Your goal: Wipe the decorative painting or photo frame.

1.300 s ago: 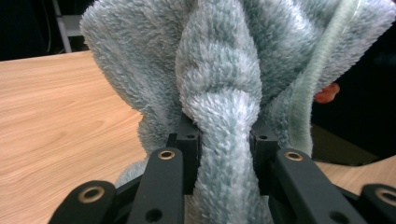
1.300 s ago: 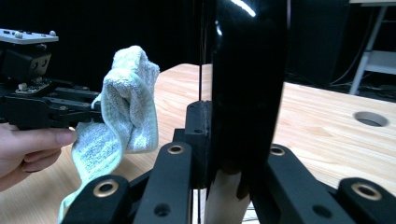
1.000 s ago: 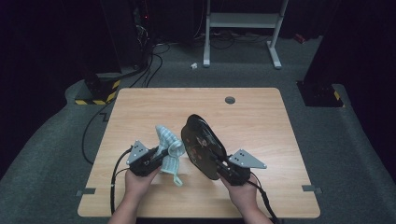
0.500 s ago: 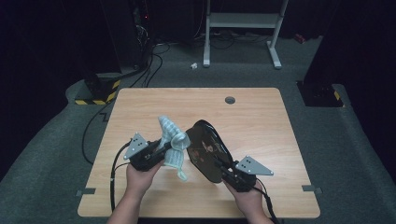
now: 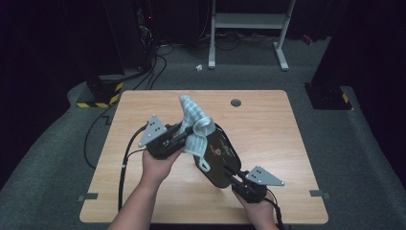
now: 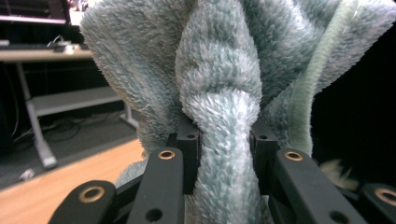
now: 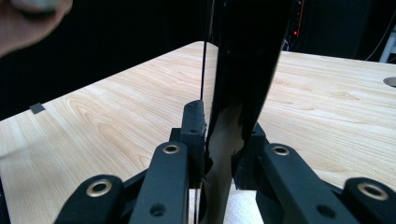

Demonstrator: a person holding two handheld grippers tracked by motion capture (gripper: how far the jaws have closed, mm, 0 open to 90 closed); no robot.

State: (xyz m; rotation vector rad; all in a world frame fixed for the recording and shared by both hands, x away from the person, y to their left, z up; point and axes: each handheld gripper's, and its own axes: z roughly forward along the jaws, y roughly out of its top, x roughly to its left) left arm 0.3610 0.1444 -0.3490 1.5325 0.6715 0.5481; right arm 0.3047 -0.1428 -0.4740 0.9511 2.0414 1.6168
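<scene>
Tray (image 5: 218, 155) first: it is big, dark, shiny and oval, with small pictures on it. It tips up on its edge above the middle of the pale wooden table (image 5: 268, 124). The right gripper (image 5: 238, 176) pinches the tray's thin rim tight at the end near the person. Against the tray's left side hangs a towel (image 5: 195, 125), soft, fluffy and light blue-green, all bunched up. The left gripper (image 5: 187, 130) squeezes a thick fold of the towel.
</scene>
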